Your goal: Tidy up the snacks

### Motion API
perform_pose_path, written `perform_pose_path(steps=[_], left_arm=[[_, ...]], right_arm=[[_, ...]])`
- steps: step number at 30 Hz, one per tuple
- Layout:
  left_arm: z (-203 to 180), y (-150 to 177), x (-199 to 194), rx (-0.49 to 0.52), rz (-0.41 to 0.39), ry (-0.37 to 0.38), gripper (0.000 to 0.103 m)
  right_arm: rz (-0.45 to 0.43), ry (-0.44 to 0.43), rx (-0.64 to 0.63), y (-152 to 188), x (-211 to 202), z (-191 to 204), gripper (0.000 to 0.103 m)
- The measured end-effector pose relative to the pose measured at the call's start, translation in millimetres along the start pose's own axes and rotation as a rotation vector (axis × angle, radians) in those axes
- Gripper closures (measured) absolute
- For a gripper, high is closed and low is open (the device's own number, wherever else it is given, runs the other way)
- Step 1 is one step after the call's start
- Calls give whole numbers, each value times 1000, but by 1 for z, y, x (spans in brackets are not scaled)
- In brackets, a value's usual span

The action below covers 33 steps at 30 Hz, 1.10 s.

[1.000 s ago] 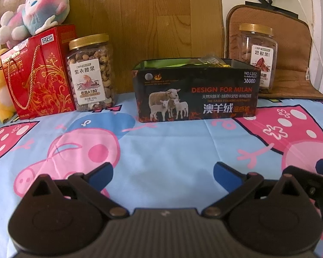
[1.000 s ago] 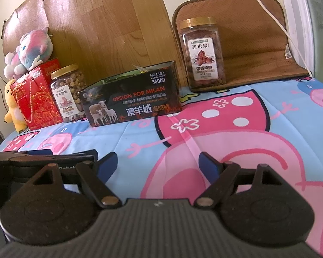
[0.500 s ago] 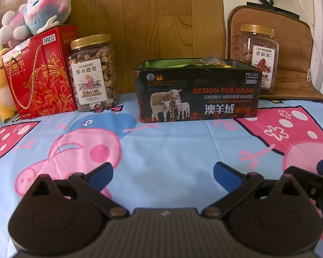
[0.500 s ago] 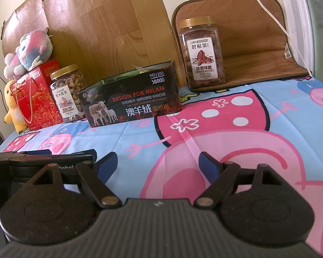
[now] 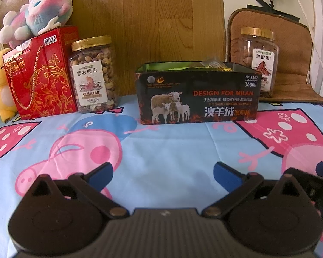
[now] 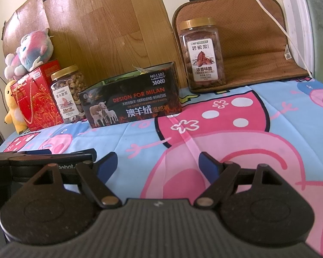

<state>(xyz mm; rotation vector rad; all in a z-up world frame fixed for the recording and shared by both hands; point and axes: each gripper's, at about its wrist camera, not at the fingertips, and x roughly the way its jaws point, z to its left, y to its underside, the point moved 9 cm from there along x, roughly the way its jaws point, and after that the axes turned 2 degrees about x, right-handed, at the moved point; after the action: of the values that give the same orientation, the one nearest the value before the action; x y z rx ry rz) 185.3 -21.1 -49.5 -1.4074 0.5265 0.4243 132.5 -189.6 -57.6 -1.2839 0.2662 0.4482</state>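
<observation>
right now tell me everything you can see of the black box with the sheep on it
The black box is a long, low rectangular carton, seemingly glossy cardboard, printed with three sheep, flames along the bottom edge and orange "DESIGN FOR MILAN" lettering. It stands upright and open-topped on the cartoon-pig sheet, in front of the wooden board, between the two nut jars. Its lining looks green, and snack packets poke above the rim. Nothing else touches it.

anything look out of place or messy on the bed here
Nothing is spilled or tipped. The one oddity: the pecan jar stands apart on the brown mat, right of the open black box, while the cashew jar sits left beside the red gift box. Both tools are open, holding nothing.
</observation>
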Motion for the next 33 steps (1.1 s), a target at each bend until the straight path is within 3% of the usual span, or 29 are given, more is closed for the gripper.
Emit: perform_pose_path(steps=[8, 28, 33], left_arm=[[-2, -2, -3, -8, -20, 24, 0], [5, 9, -5, -39, 74, -17, 0], [1, 13, -17, -49, 105, 14, 0]], right_arm=[[-8, 4, -10, 0, -1, 2, 18], [9, 0, 5, 1, -6, 0, 18], [26, -10, 25, 7, -17, 4, 18]])
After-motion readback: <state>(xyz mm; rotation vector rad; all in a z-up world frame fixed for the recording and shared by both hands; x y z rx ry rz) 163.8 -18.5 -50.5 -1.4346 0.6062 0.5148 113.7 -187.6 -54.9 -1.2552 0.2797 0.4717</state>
